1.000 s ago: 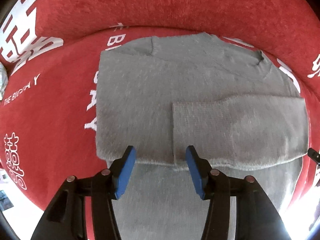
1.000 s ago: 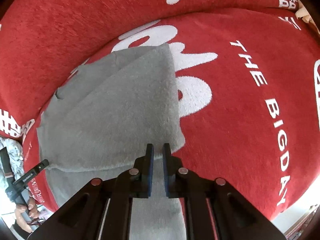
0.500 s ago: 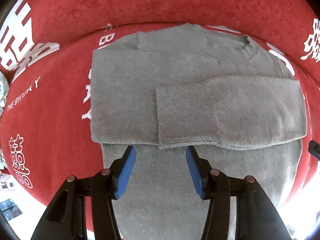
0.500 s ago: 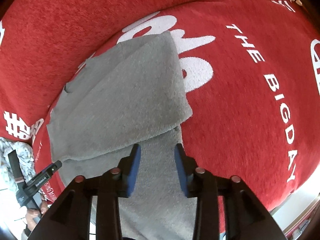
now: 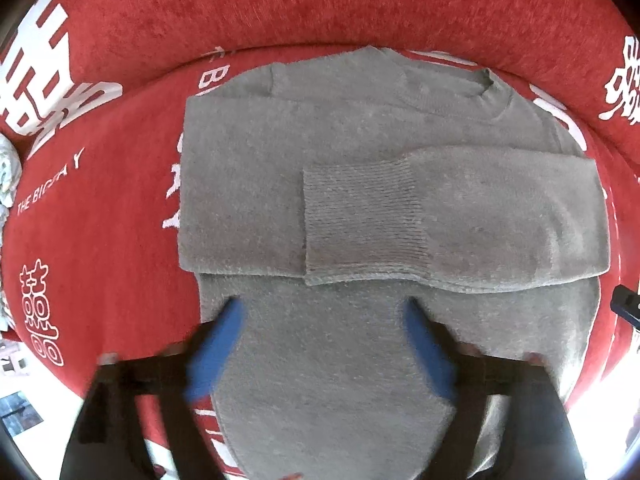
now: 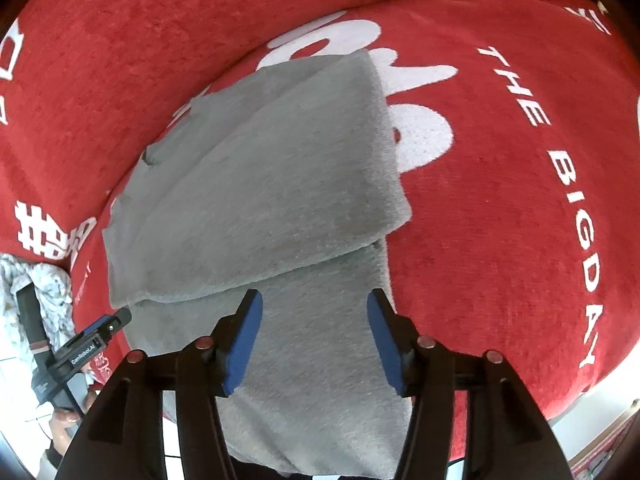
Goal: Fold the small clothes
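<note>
A small grey knit sweater (image 5: 360,140) lies flat on a red sofa cover, collar at the far right. One sleeve with a ribbed cuff (image 5: 360,216) is folded across the body. My left gripper (image 5: 320,316) is open and blurred, hovering over the sweater's lower part, holding nothing. In the right wrist view the same sweater (image 6: 260,168) lies with its folded part on top. My right gripper (image 6: 314,312) is open and empty above the sweater's near end.
The red cover (image 6: 500,160) carries white lettering and rises into a backrest (image 5: 320,8) behind the sweater. A pale patterned cloth (image 6: 52,292) lies at the left edge. The left gripper's body (image 6: 80,344) and a hand show at lower left.
My right gripper has opened and let go of the sweater's folded edge, then drawn back. My left gripper has pulled back toward me and opened wider. The sleeve now lies flat.
</note>
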Motion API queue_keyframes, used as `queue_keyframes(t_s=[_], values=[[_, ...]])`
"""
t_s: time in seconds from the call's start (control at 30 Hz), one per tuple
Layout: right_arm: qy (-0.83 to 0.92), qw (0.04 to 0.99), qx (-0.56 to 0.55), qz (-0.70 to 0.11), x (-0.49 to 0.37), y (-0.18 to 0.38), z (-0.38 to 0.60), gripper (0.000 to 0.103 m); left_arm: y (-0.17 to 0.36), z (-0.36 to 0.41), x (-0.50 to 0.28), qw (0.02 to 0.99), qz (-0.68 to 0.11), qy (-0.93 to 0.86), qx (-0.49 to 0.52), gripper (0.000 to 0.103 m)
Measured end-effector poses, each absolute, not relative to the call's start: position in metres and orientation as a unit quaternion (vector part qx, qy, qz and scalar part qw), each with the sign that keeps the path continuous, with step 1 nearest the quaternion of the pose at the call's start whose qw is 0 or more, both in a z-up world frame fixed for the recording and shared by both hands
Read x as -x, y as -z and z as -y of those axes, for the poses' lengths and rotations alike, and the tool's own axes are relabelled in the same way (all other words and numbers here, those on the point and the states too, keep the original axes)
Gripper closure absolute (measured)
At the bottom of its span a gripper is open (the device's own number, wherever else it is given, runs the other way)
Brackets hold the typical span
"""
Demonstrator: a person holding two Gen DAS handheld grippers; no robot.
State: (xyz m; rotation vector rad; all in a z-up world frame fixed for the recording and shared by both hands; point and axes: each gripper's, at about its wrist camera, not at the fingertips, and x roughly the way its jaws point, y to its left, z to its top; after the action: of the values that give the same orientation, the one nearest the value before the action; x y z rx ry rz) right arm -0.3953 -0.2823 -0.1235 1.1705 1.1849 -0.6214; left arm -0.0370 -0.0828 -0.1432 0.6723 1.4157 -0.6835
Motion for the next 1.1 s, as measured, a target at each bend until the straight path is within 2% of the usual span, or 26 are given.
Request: queue_keyframes(t_s=[0.07, 0.13, 0.43, 0.83, 1.1], values=[[0.263, 0.636, -0.511, -0.515, 0.393, 0.123, 0.281, 0.029, 0.139, 0.082, 0.041, 0.663, -0.617, 0.307, -0.293, 0.0], [0.254, 0.644, -0.51, -0.511, 0.392, 0.122, 0.28, 0.021, 0.138, 0.083, 0.044, 0.66, -0.617, 0.308, -0.297, 0.0], [0.218, 0.642, -0.525, -0.514, 0.399, 0.126, 0.278, 0.021, 0.145, 0.07, 0.05, 0.667, -0.624, 0.257, -0.317, 0.0], [0.177, 0.627, -0.55, -0.523, 0.43, 0.142, 0.272, 0.021, 0.15, 0.024, 0.068, 0.65, -0.673, 0.214, -0.28, 0.0], [0.16, 0.593, -0.602, -0.51, 0.457, 0.16, 0.247, 0.021, 0.151, -0.004, 0.09, 0.637, -0.679, 0.223, -0.289, 0.0]])
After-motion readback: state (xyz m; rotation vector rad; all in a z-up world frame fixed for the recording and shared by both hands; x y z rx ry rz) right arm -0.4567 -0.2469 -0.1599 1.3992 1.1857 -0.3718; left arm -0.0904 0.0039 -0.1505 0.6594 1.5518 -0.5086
